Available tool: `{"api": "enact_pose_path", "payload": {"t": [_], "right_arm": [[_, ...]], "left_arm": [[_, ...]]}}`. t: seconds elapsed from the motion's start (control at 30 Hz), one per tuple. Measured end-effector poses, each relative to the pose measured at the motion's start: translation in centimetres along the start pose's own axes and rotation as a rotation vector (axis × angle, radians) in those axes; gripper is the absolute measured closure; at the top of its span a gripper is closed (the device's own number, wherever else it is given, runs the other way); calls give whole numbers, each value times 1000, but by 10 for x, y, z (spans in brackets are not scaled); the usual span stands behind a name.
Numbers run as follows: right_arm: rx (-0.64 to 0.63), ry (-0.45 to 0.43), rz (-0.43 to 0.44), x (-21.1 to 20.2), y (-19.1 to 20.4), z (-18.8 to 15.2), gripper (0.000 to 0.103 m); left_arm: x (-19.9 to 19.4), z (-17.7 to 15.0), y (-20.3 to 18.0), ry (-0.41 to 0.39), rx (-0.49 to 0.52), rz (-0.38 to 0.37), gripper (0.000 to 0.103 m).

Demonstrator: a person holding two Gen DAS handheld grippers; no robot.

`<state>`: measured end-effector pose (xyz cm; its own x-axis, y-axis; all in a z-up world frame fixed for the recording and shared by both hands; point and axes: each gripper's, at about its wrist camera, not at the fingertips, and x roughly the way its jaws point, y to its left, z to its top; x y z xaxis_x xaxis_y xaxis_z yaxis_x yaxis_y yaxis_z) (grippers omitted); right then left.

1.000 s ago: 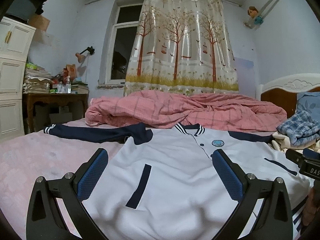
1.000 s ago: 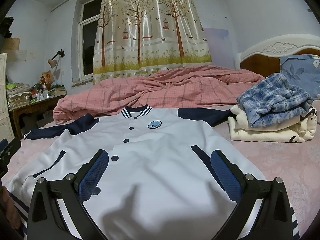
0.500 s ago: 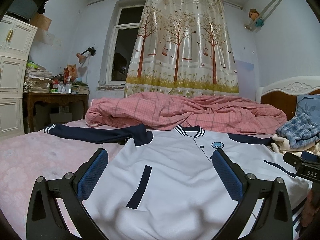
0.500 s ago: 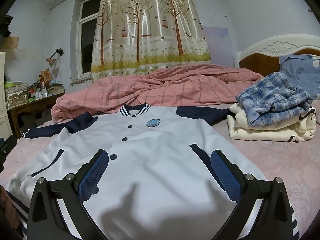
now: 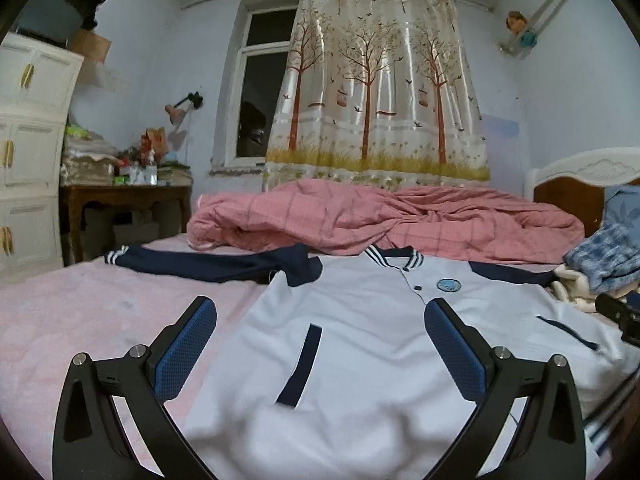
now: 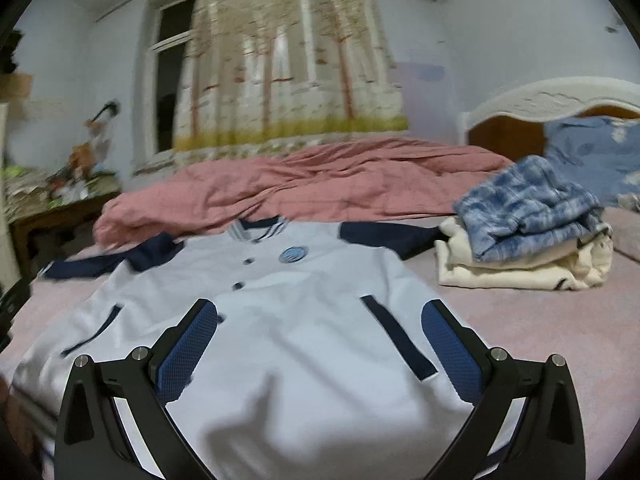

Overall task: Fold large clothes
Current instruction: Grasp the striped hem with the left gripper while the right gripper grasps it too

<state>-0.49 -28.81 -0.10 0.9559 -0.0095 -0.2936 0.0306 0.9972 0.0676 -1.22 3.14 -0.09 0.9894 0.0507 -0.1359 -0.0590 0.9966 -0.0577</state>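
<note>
A white varsity jacket (image 5: 360, 328) with navy sleeves, striped collar and a round blue badge lies flat, front up, on the pink bed; it also shows in the right wrist view (image 6: 304, 320). Its left sleeve (image 5: 208, 266) stretches out sideways. My left gripper (image 5: 320, 344) is open and empty, just above the jacket's lower left part. My right gripper (image 6: 320, 344) is open and empty, above the jacket's lower right part near the hem. The right wrist view is blurred.
A rumpled pink plaid quilt (image 5: 384, 224) lies behind the jacket. A stack of folded clothes, blue plaid on cream (image 6: 524, 232), sits at the right by the headboard (image 6: 552, 108). A cluttered wooden desk (image 5: 124, 196) and white cabinet (image 5: 28, 152) stand at the left.
Both grippers have shifted slightly to the right over the jacket and stay open. The right wrist view has become blurred from motion. The jacket has not moved.
</note>
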Motion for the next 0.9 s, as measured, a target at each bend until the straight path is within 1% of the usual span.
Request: {"api": "enact_pose_path", "payload": {"t": [0.03,0.07,0.13,0.2,0.23,0.3,0.37,0.47,0.53,0.67,0.8,0.83,0.9], "right_arm": [[-39,14,28,-7,0,0,0],[-86,21,46,-16,1,-2,0],[-160,33,62,-31,0,-6,0],[-202,82,86,-42,-5,-12,0],[-203,113,100,-46,-9,-17,0],[-183,162,125,-53,-17,-28,4],[-184,194,116,-61,-22,-42,5],[-226,194,84,-73,-21,-58,7],[-258,204,98,-81,-18,-67,7],[-320,268,120,-85,-10,-81,7],[-385,332,130,-77,-1,-92,7],[-395,339,125,-76,1,-93,7],[-399,350,118,-73,1,-93,7]], "left_arm": [[-7,0,5,2,9,-32,0],[-15,1,10,7,43,-33,0],[-31,-5,11,-6,137,-8,0],[-46,-16,10,-9,250,20,0],[-52,-23,11,0,277,31,0],[-60,-38,16,35,269,14,0],[-63,-51,19,87,263,-2,2],[-71,-66,21,112,265,19,5],[-74,-71,23,136,250,4,5],[-75,-78,21,187,256,-12,7],[-74,-92,7,251,325,-54,7],[-74,-97,2,261,351,-51,7],[-71,-103,-6,264,396,-4,6]]}}
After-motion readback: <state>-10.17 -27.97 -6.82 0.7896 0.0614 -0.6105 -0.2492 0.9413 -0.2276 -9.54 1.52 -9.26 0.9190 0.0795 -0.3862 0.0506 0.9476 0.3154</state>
